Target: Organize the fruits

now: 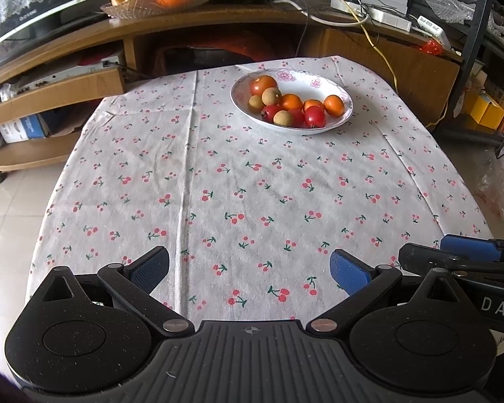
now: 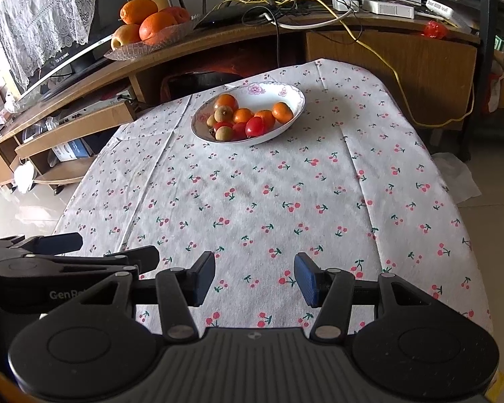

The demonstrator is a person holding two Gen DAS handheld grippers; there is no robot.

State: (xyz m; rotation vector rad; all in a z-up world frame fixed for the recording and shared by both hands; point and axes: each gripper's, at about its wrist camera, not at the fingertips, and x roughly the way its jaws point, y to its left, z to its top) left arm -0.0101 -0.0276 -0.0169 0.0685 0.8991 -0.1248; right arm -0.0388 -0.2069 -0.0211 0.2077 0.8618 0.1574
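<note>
Left tool (image 1: 250, 268): fingers spread wide, nothing between the blue pads (image 1: 349, 270), hovering over the near edge of the worktop (image 1: 218, 184). Right tool (image 2: 254, 278): also released, gap narrower than the left's, empty, same height region, just beside the left one. Each shows up at the edge of the other's view, the right tool at the left cam's lower right (image 1: 460, 255).

Worktop carries a white cloth with a cherry print, a few fold creases running away from the tools.

White bowl (image 1: 322, 82) with pink flower rim sits at the far end of the worktop, well ahead of both tools: ahead and slightly right of the left tool, ahead and slightly left of the right tool (image 2: 285, 95). All the loose fruit is piled in it, touching:
- small oranges (image 1: 334, 104)
- red fruits (image 1: 315, 116)
- brown round longan-like fruits (image 1: 271, 96)

Exact count unclear, some hidden under others. No fruit on the cloth itself.

Beyond the worktop: a wooden TV stand (image 2: 218, 47) with a glass dish (image 2: 144, 45) of large oranges and an apple, ahead and left of both tools. Cables and a power strip (image 1: 369, 11) on the same stand, ahead right.
</note>
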